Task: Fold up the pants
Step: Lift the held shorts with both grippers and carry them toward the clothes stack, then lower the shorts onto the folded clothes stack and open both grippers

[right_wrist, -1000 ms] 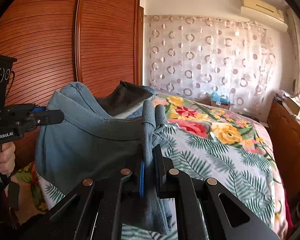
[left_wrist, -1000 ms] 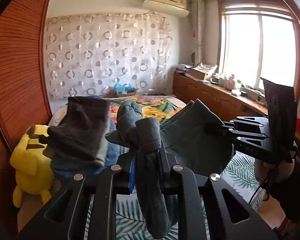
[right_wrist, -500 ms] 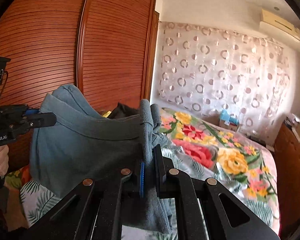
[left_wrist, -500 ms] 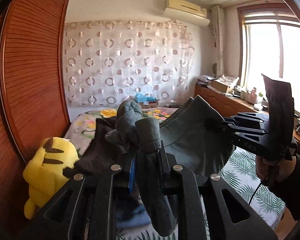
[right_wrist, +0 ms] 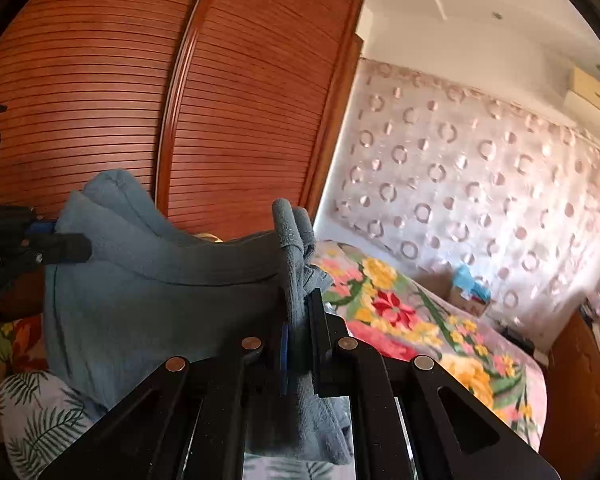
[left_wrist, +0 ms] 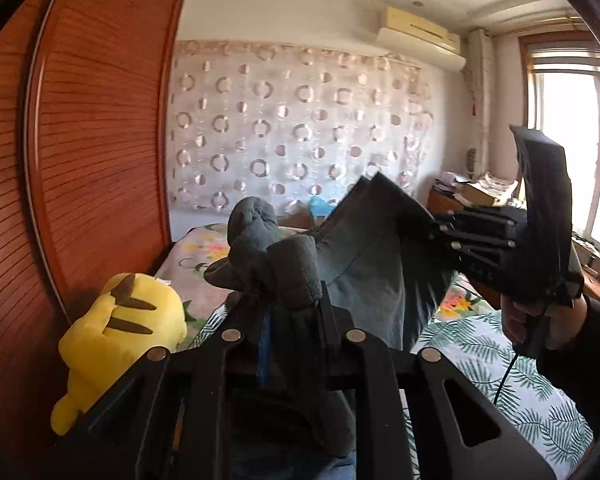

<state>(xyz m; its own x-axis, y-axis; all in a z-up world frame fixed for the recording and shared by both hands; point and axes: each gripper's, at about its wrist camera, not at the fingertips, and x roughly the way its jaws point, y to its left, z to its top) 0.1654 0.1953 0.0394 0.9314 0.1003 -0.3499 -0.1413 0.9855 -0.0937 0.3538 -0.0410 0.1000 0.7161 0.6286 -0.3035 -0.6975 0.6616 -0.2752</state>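
Grey-blue pants (left_wrist: 376,264) hang in the air above the bed, stretched between both grippers. My left gripper (left_wrist: 290,308) is shut on a bunched edge of the pants, which sticks up between its fingers. My right gripper (right_wrist: 300,312) is shut on the other bunched edge of the pants (right_wrist: 152,292). The right gripper also shows in the left wrist view (left_wrist: 440,236), clamped on the cloth at right. The left gripper shows at the left edge of the right wrist view (right_wrist: 72,246), also clamped. The lower part of the pants is hidden below the grippers.
A bed with a floral and leaf-print cover (right_wrist: 400,312) lies below. A yellow plush toy (left_wrist: 120,332) sits at the bed's left side by the wooden wardrobe doors (right_wrist: 240,120). A wooden cabinet with clutter (left_wrist: 472,196) stands under the window at right.
Both grippers have risen with the pants and tilted upward; more wardrobe, wall and ceiling show. The dark cloth seen at left a second ago is out of view.
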